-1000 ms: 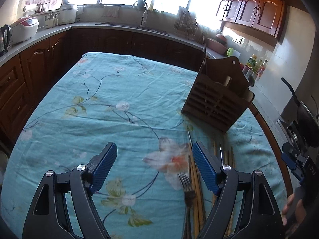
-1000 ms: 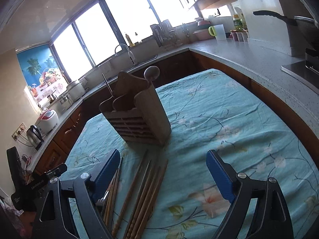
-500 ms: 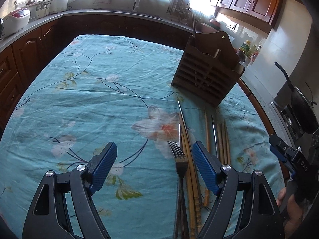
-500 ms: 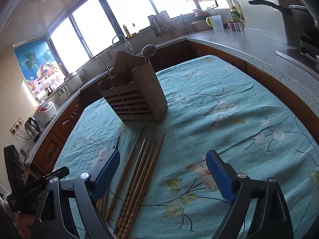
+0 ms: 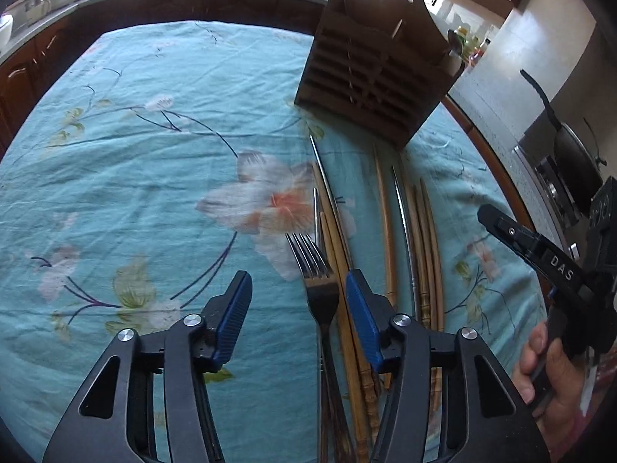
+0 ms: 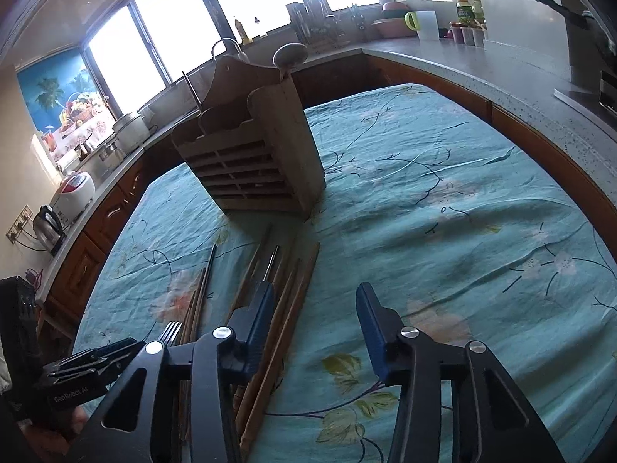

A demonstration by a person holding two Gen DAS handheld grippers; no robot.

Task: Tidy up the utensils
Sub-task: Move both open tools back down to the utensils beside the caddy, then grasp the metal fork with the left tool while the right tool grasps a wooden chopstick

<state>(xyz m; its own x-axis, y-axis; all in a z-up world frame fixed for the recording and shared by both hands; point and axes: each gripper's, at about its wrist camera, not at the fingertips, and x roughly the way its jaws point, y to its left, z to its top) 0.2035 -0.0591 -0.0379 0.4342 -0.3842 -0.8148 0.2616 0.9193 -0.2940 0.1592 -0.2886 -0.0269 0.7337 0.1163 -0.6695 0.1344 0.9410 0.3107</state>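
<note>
A steel fork [image 5: 318, 285] lies on the teal floral tablecloth [image 5: 146, 177] beside several wooden chopsticks [image 5: 387, 231] and metal chopsticks [image 5: 403, 216]. My left gripper [image 5: 297, 308] is open, low over the cloth, with the fork's neck between its blue fingers [image 5: 360, 316]. A slatted wooden utensil holder [image 5: 376, 77] stands upright beyond them, with a spoon [image 6: 289, 56] and a thin rod in it. My right gripper [image 6: 314, 324] is open and empty, its left finger [image 6: 260, 316] over the chopsticks [image 6: 285, 301]. The fork tines [image 6: 169, 332] show at its left.
Dark wooden cabinets and a stone counter [image 6: 482, 61] ring the table. A rice cooker [image 6: 75, 193] and kettle [image 6: 48, 225] stand at the left, a sink tap [image 6: 223, 44] behind, a black pan [image 5: 570, 158] on the stove at the right.
Both grippers have dropped lower and moved forward over the utensils. The fork now lies between my left gripper's fingers. Both sets of jaws have narrowed but stay open.
</note>
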